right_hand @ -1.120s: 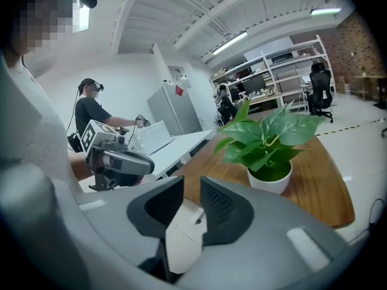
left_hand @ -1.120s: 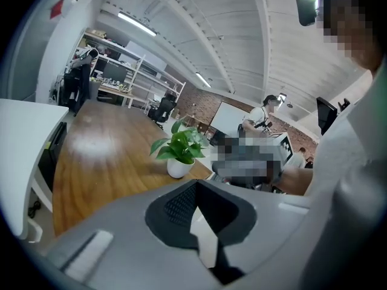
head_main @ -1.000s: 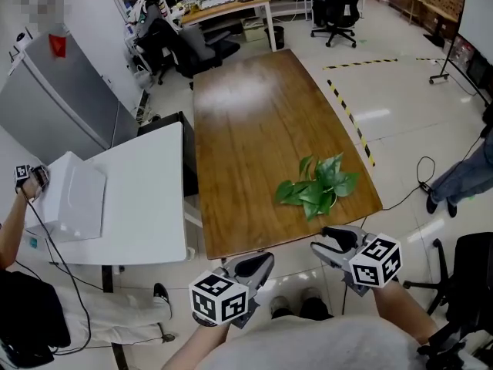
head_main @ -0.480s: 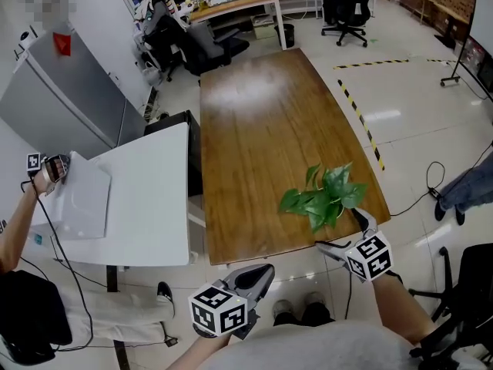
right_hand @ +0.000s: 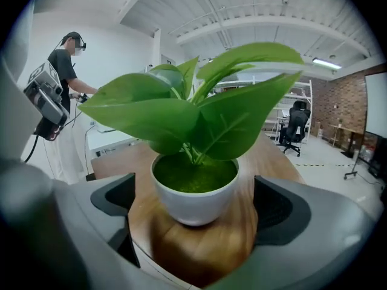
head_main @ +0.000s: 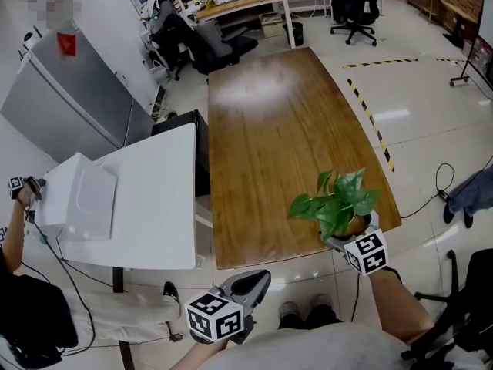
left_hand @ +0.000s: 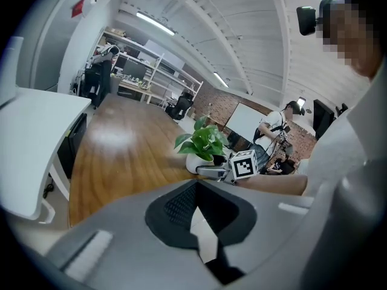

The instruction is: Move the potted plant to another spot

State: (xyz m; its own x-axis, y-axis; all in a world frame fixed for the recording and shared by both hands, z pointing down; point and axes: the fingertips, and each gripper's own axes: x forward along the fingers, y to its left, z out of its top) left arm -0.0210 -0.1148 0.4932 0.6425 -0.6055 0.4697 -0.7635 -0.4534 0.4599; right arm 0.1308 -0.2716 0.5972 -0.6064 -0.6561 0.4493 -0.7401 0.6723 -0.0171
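Seen from above, a small potted plant (head_main: 339, 200) with broad green leaves in a white bowl-shaped pot (right_hand: 193, 201) stands upright on a long wooden tabletop (head_main: 269, 122), close to its near right corner and just inside the near edge. The right gripper (head_main: 356, 231) reaches in from that edge at the foot of the plant, its marker cube towards the person. In the right gripper view its jaws are opening and stand very wide; the pot sits on the wood between them, with a clear gap to the dark pad on either side, so nothing is gripped. The left gripper (head_main: 250, 284) hangs off the tabletop, over the pale floor in front of the person, well apart from the plant; in the left gripper view its jaws are drawn together with nothing between them. To the left of the wooden tabletop is a white table (head_main: 154, 206) carrying a white box (head_main: 77, 206), and another person (head_main: 27, 314) stands at its far left side
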